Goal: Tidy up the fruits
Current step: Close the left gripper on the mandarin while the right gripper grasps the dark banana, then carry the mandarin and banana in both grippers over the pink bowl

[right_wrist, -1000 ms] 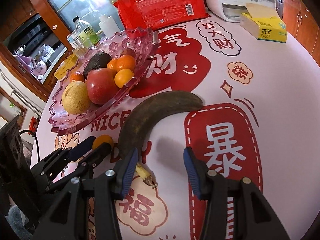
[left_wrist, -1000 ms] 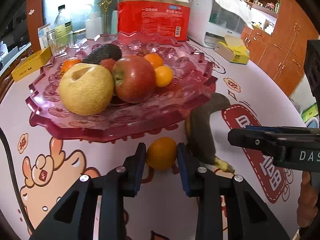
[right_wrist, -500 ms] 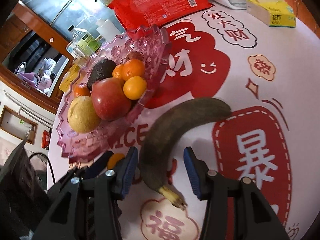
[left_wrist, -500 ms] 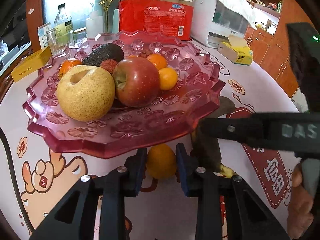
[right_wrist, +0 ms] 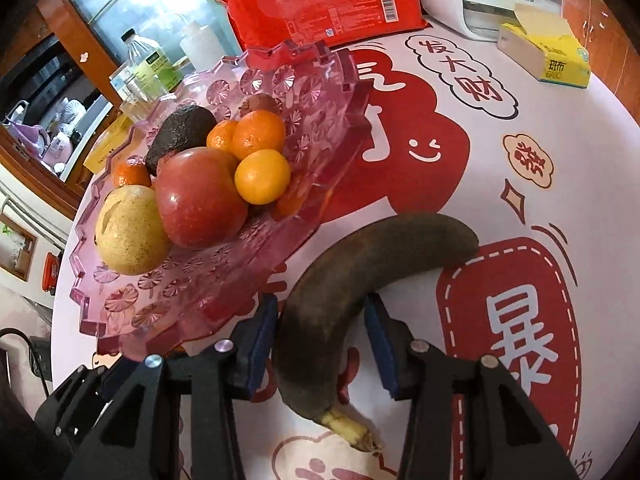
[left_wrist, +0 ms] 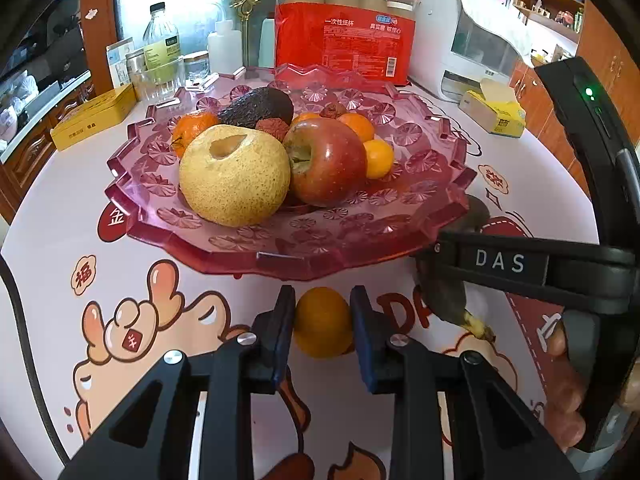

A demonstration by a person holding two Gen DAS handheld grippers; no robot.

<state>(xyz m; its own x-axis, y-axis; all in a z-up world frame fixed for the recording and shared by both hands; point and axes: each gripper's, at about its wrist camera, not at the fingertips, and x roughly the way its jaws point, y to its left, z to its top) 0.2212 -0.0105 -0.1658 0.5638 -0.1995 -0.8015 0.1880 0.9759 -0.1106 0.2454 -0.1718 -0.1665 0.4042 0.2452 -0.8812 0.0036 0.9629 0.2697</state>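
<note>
Left wrist: left gripper point(left_wrist: 322, 322) clamps the small orange point(left_wrist: 322, 322), just short of the pink tray point(left_wrist: 280, 256) rim dead ahead; right wrist: right gripper point(right_wrist: 320, 340) unclosed, straddling the banana point(right_wrist: 360, 268), long axis curving forward-right, stem toward camera.

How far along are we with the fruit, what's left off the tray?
Done: pear, apple, avocado and several small oranges already sit in the pink tray. In hand: the left tool is shut on an orange just in front of the tray; the right tool straddles the dark banana, jaws open. Left: both go onto the tray.
</note>
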